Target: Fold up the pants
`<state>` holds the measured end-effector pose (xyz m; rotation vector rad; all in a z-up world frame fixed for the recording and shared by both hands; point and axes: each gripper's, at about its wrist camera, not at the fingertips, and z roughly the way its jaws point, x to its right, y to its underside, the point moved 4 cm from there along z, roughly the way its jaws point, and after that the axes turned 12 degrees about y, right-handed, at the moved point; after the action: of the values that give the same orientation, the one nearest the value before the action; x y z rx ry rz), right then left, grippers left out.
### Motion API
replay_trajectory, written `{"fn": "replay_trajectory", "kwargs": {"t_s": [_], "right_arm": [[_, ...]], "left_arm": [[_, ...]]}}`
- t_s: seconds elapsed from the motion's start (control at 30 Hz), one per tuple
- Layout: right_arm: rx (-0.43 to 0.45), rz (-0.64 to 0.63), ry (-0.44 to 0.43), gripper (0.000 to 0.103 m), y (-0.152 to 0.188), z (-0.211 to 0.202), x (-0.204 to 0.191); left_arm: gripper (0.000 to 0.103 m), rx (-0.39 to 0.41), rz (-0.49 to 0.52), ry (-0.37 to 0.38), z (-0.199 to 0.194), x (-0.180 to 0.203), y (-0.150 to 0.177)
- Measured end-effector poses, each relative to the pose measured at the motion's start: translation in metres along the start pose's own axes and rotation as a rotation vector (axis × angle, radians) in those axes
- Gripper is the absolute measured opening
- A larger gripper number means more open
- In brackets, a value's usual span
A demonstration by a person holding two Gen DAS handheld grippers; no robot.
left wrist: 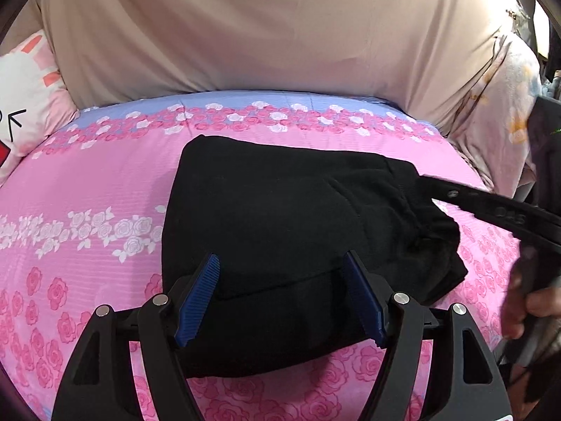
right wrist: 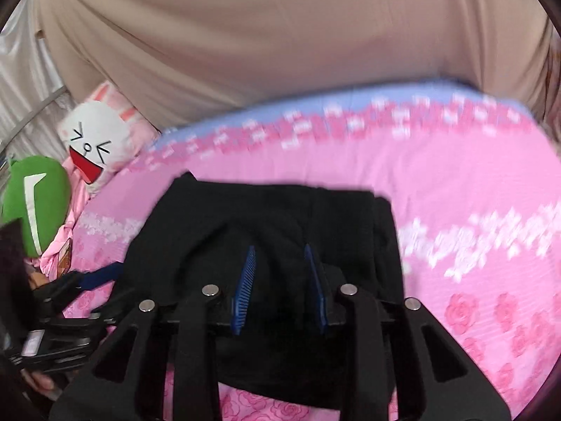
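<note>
My left gripper point(left wrist: 282, 273) sits low in the frame with its blue pads point(left wrist: 198, 301) spread wide, nothing between them; they hover over the near edge of the black pants point(left wrist: 280, 217), which lie folded into a compact bundle at the middle of the pink rose-print bedsheet point(left wrist: 87, 182). From the right edge of the left wrist view my right gripper point(left wrist: 491, 207) reaches in as a long black arm, its tip meeting the pants' right side.

In the right wrist view, my right gripper point(right wrist: 280, 263) is partly open, the blue pads point(right wrist: 245, 291) a moderate gap apart above the dark cloth; whether any fabric is pinched I cannot tell, as black runs into black there. The pants point(right wrist: 245, 217) fill the centre. At upper left rest a white rabbit-face pillow point(right wrist: 94, 140) and a green cushion point(right wrist: 35, 203). A beige cloth point(right wrist: 280, 35) hangs across the top.
</note>
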<state>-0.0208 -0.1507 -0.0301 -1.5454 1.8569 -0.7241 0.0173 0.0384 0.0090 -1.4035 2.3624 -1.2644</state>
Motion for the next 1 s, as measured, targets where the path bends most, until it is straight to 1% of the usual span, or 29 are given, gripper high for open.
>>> {"fn": "replay_trajectory", "kwargs": {"t_s": [0.03,0.07,0.1,0.17,0.2,0.23,0.3,0.33,0.37,0.4,0.47,0.53,0.57,0.6,0.63,0.73,0.77,0.8,0.83,0.87,0.9,0.93,1.0], "right_arm": [[-0.028,-0.014,0.015,0.029,0.004,0.009,0.003],[-0.094,-0.038,0.049,0.028,0.014,0.030,0.005],[-0.125,-0.041,0.051,0.028,0.018,0.045,0.008],[-0.111,0.001,0.033,0.028,0.014,0.037,0.012],[-0.097,0.013,0.026,0.030,0.010,0.027,0.011],[-0.052,0.022,0.006,0.030,0.004,0.011,0.009],[-0.020,0.007,0.006,0.030,0.000,-0.002,0.009],[-0.034,-0.004,0.021,0.031,0.005,0.002,0.011],[-0.068,-0.015,0.036,0.034,0.012,0.012,0.013],[-0.120,-0.031,0.052,0.033,0.025,0.027,0.018],[-0.100,-0.019,0.035,0.033,0.030,0.020,0.021],[-0.072,0.006,0.029,0.035,0.028,-0.003,0.027],[-0.050,0.020,0.032,0.044,0.026,-0.013,0.033],[-0.035,0.042,0.043,0.058,0.025,-0.023,0.042],[-0.035,0.056,0.047,0.062,0.025,-0.024,0.048],[-0.087,0.098,0.027,0.063,0.030,-0.010,0.061],[-0.104,0.106,-0.003,0.061,0.032,-0.003,0.060],[-0.119,0.109,-0.035,0.053,0.032,0.005,0.057],[-0.142,0.123,-0.060,0.046,0.034,0.015,0.056],[-0.143,0.120,-0.048,0.028,0.034,0.019,0.056],[-0.133,0.114,-0.044,0.016,0.031,0.015,0.054],[-0.098,0.123,-0.070,0.015,0.025,0.000,0.054],[-0.018,0.113,-0.077,0.014,0.015,-0.034,0.052]], "left_arm": [[0.070,0.001,0.002,-0.009,0.001,-0.001,0.000],[0.070,0.003,0.003,-0.013,0.001,-0.001,0.000],[0.070,0.002,0.004,-0.016,0.002,-0.002,0.001],[0.071,-0.003,0.006,-0.038,0.004,-0.003,0.001],[0.071,-0.004,0.007,-0.045,0.003,-0.004,0.002],[0.072,-0.002,0.003,-0.046,0.002,-0.005,0.002],[0.072,-0.002,-0.009,-0.042,0.001,-0.008,0.002],[0.073,-0.001,-0.015,-0.040,0.000,-0.010,0.001],[0.073,0.004,-0.025,-0.037,-0.002,-0.012,0.002],[0.073,0.009,-0.034,-0.033,-0.003,-0.014,0.002],[0.073,0.023,-0.064,-0.019,-0.009,-0.022,0.003],[0.073,0.029,-0.106,0.002,-0.018,-0.033,0.006],[0.073,0.037,-0.139,0.023,-0.024,-0.042,0.008],[0.073,0.040,-0.164,0.033,-0.028,-0.049,0.010],[0.073,0.042,-0.187,0.033,-0.031,-0.056,0.012],[0.073,0.051,-0.200,-0.004,-0.035,-0.064,0.015],[0.073,0.052,-0.203,-0.008,-0.035,-0.065,0.015],[0.073,0.053,-0.206,-0.002,-0.035,-0.064,0.014],[0.073,0.054,-0.208,0.005,-0.034,-0.062,0.014],[0.073,0.052,-0.205,0.012,-0.034,-0.060,0.013],[0.073,0.051,-0.201,0.013,-0.034,-0.058,0.013],[0.073,0.052,-0.198,0.012,-0.035,-0.056,0.012],[0.073,0.054,-0.191,0.025,-0.038,-0.053,0.012]]}}
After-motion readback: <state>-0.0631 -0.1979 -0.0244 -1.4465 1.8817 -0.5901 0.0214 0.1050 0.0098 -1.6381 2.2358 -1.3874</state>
